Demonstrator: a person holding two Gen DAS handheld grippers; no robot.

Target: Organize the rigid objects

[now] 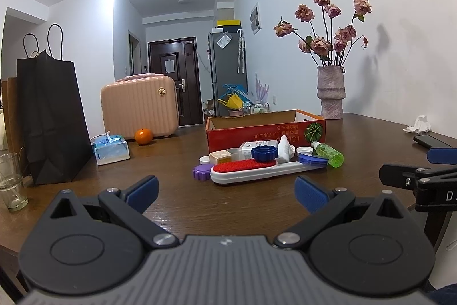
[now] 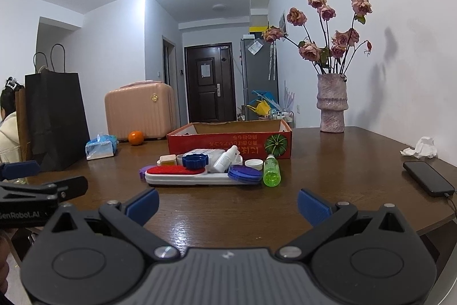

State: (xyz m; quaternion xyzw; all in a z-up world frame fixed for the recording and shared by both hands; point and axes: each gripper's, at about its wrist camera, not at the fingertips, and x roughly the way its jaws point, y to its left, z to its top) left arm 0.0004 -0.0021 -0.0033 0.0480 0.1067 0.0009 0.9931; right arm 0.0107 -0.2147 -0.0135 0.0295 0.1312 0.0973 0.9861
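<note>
Both grippers hover low over the brown wooden surface [image 1: 177, 207], jaws spread wide and holding nothing: the left gripper [image 1: 225, 192] fills the bottom of its own view, and the right gripper [image 2: 227, 203] does the same in the other. At frame centre lies the cluster of rigid objects. A long white tray with a red pad [image 1: 248, 166] sits nearest, with a purple ridged cap [image 1: 201, 172] at its left end and a blue lid [image 1: 312, 160] at its right. Behind them are a dark blue ridged cap [image 1: 264, 153], a small white bottle [image 1: 283, 146] and a green bottle [image 1: 330, 155] lying on its side (neck toward the box). Just behind the cluster stands the open red cardboard box [image 1: 257, 133]. A vase of dried roses [image 1: 331, 93] stands at right, a black phone [image 2: 428, 179] at the right edge, an orange [image 1: 142, 136] left of centre
</note>
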